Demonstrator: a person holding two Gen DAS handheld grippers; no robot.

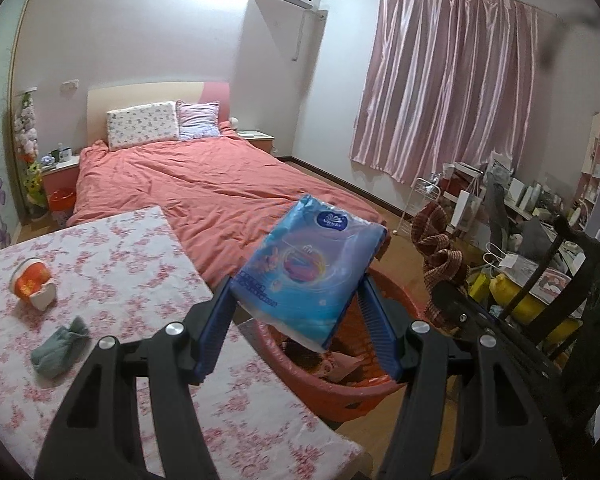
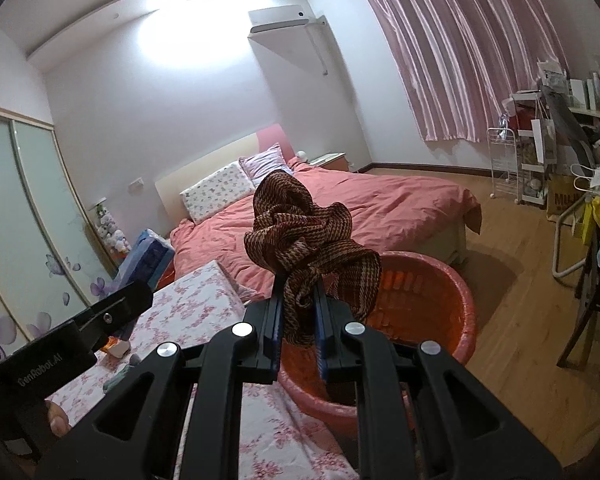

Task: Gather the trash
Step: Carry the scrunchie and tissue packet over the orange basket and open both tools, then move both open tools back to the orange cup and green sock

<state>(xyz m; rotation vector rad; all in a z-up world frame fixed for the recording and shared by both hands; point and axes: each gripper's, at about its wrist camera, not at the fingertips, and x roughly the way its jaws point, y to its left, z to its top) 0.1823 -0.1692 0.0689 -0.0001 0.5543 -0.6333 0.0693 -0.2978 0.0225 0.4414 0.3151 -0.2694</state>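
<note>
Trash goes in the red basket, which sits on the floor right beside the table with the flowery cloth. Both grippers are held out over it, so whatever they let go of should fall inside.

The left gripper squeezes a blue tissue pack between its two blue fingers. The pack is wide, so the fingers stand far apart, but they press on both its sides. It sticks out in front, above the basket's near rim.

The right gripper is almost closed. It pinches a brown striped cloth, all bunched up, and the loose end hangs down between the fingers. The cloth sits over the basket's open top.

Some things already lie in the bottom of the basket, but I cannot tell what they are.

Two more things lie on the table: a small orange and white container tipped on its side, and a gray-green bundle. They may be next, I think.
</note>
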